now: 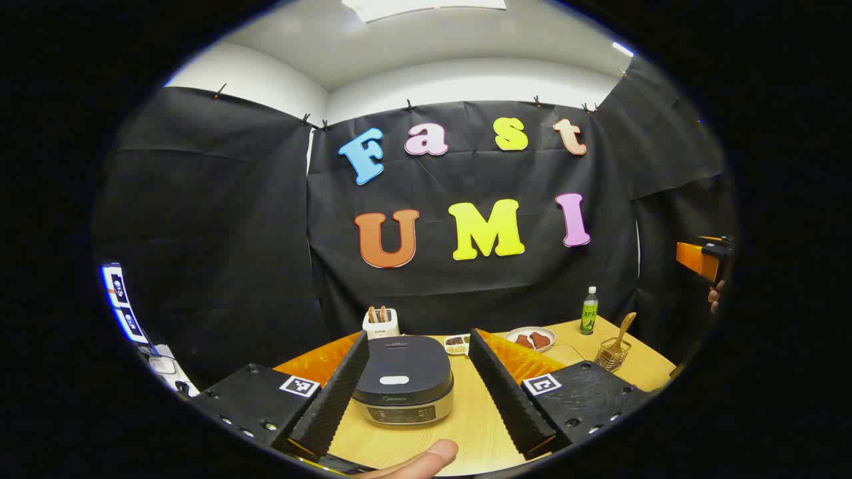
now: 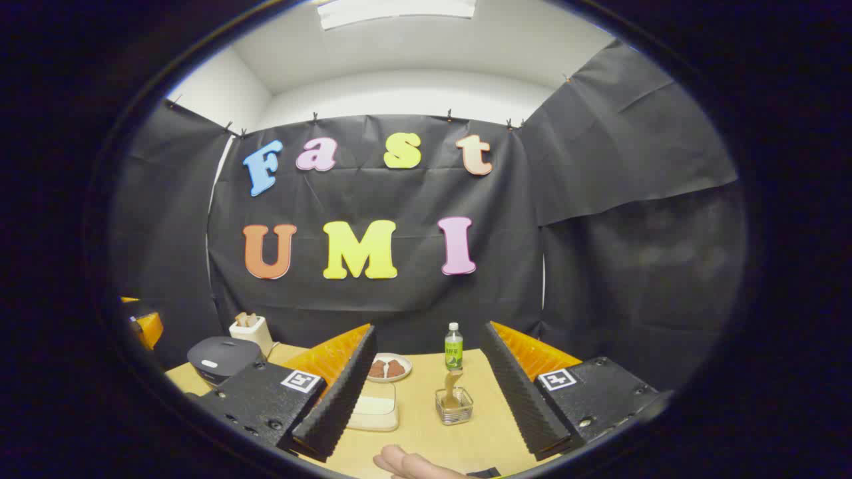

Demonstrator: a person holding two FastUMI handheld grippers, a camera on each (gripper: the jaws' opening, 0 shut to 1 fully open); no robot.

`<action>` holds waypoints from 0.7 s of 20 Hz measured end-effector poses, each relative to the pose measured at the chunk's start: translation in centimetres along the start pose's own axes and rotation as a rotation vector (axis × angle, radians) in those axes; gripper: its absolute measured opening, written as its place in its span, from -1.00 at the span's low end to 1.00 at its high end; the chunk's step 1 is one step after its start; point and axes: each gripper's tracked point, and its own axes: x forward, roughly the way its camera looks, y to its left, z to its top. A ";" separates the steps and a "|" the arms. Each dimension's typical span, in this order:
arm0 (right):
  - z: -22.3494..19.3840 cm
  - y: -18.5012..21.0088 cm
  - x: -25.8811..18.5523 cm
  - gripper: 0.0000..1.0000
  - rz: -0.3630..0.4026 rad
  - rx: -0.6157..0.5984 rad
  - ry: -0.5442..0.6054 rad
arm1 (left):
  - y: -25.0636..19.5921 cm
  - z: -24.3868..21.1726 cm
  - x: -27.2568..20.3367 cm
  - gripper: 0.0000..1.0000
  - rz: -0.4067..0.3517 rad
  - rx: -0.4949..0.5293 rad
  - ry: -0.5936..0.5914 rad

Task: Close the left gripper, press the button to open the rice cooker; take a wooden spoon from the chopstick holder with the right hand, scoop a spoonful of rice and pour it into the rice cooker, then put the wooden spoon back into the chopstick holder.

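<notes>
Spoon [image 2: 454, 386], light stiff wood standing in the wire holder [image 2: 454, 407] just ahead between the right tool [image 2: 426, 389]'s spread fingers, should take a mid-handle pinch; rice cooker [image 1: 403, 386], lid down, sits between the gaping left tool [image 1: 416, 392].

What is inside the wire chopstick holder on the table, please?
A wooden spoon stands in the chopstick holder, its handle leaning out above the rim. Its lower end sits behind the wire, so I cannot tell whether anything else lies at the bottom.
</notes>
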 end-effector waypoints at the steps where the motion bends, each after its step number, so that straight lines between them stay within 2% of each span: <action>1: -0.1 0.3 -0.1 1.00 0.006 -0.001 0.004 | 0.2 0.2 -0.1 0.92 0.001 -0.004 -0.003; 5: -0.5 1.0 -0.7 1.00 0.033 -0.013 0.027 | -0.1 0.1 -0.5 0.91 -0.033 -0.054 0.021; 12: -0.2 0.9 -1.6 1.00 0.045 -0.024 0.012 | 0.4 0.6 -0.3 0.92 -0.037 -0.092 0.015; 14: -0.2 0.6 -1.6 1.00 0.044 -0.023 0.015 | -0.5 0.6 -0.2 0.92 -0.064 -0.108 0.013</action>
